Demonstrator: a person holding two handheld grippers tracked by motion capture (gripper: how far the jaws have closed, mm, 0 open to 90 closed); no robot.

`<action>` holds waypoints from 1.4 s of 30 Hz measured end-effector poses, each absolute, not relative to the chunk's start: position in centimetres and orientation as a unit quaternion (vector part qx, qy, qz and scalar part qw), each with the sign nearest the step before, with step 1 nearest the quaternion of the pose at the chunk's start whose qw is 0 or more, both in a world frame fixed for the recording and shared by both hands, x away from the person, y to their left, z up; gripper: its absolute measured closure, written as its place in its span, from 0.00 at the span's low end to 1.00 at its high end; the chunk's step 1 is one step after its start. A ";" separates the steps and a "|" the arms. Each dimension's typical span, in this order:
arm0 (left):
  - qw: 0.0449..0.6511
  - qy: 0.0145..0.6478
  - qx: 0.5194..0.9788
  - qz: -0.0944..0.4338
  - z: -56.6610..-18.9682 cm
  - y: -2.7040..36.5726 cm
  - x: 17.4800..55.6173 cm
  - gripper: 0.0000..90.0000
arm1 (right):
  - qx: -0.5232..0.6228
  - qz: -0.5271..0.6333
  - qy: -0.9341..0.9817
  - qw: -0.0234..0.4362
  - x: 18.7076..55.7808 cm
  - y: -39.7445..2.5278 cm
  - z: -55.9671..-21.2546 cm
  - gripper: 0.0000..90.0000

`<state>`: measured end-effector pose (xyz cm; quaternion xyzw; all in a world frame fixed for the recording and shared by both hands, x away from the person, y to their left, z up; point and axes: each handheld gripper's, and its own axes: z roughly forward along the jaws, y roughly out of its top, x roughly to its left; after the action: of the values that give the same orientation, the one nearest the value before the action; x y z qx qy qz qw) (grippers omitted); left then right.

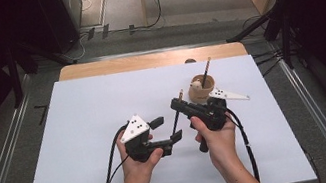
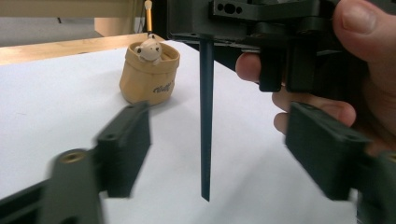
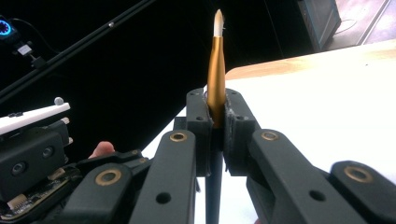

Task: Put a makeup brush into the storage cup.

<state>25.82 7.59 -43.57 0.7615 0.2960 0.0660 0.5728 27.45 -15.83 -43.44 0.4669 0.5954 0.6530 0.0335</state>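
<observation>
A paintbrush (image 1: 176, 115) with a dark handle, gold ferrule (image 3: 215, 79) and pale tip stands nearly upright, tip up. My right gripper (image 1: 175, 104) is shut on it just below the ferrule, as the right gripper view (image 3: 215, 128) shows. The dark handle (image 2: 205, 121) hangs down between the jaws of my left gripper (image 2: 219, 142), which is open and not touching it. In the high view the left gripper (image 1: 166, 129) sits just left of the right one, mid-table. A tan cup (image 1: 201, 93) behind them holds a second brush and a small bear figure (image 2: 149, 49).
A white board (image 1: 82, 136) covers the table, with a strip of bare wood (image 1: 145, 60) at its far edge. Cables (image 1: 109, 172) trail from both grippers toward the near edge. Dark stands and rails flank the table on both sides.
</observation>
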 end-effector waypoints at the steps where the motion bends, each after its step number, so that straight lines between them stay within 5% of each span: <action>1: 0.576 0.291 0.762 0.061 -43.6 7.7 25.8 0.14 | 0.467 0.653 0.596 0.034 27.4 -15.8 -43.4 0.94; 5: 0.581 0.272 0.766 0.039 -43.5 8.3 25.7 0.00 | 0.462 0.651 0.601 0.045 27.4 -15.8 -43.4 0.94; 42: 0.577 0.325 0.741 0.114 -45.7 17.9 23.9 0.00 | 0.431 0.650 0.619 0.095 27.3 -15.7 -43.0 0.94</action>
<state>23.94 17.86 -45.69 0.7409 0.3245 0.1135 0.5769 27.28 -15.68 -43.03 0.4314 0.6189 0.6495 0.0947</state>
